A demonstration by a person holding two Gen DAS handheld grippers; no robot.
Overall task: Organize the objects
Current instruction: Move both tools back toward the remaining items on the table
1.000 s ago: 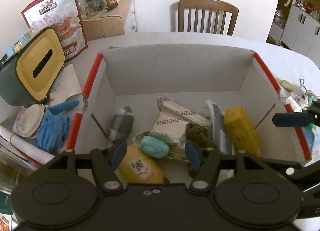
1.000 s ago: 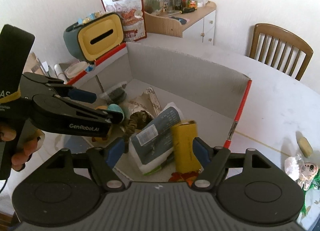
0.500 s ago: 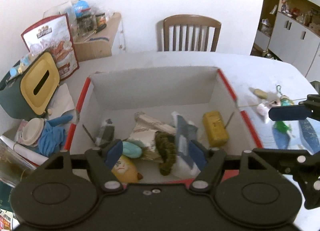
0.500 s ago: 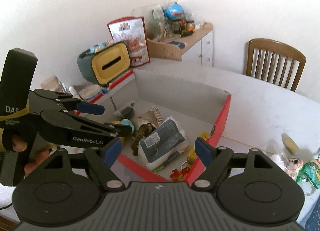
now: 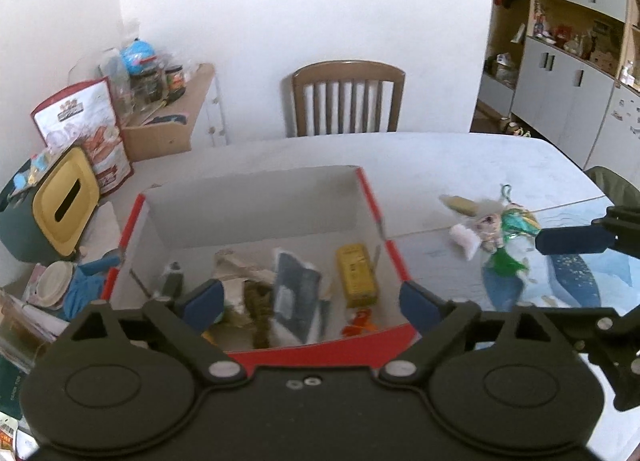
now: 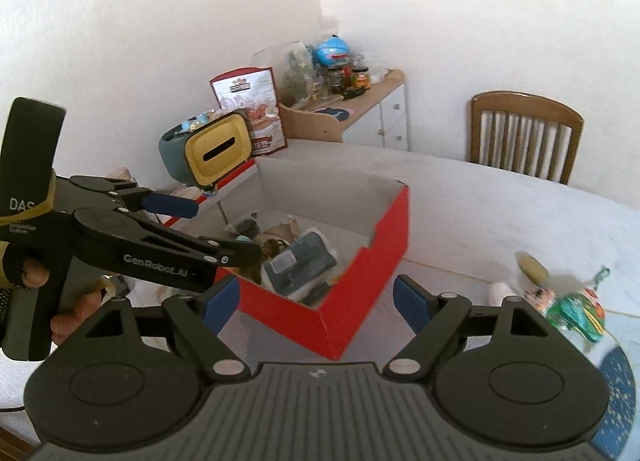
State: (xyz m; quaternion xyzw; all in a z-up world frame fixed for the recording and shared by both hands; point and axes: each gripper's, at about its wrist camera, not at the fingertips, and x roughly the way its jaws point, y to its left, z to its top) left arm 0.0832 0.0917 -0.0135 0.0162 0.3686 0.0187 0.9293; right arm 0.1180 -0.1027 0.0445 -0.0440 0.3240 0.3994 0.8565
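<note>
Your left gripper (image 5: 310,301) and right gripper (image 6: 316,301) both hang spread and empty above the red box (image 6: 352,297); small toys (image 5: 496,229) lie right of it.

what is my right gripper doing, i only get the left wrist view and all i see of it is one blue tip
Observer: The right gripper is open with nothing between its blue pads. It points at the near corner of the cardboard box.
Operator: ok and is the box red on the outside, i only see red edges
Observer: Yes, both outer walls that face the right wrist camera are solid red.
Operator: how does my left gripper look from over there
Observer: The left gripper is seen from the side, open and empty, over the box's left part. A hand grips its black handle.
</note>
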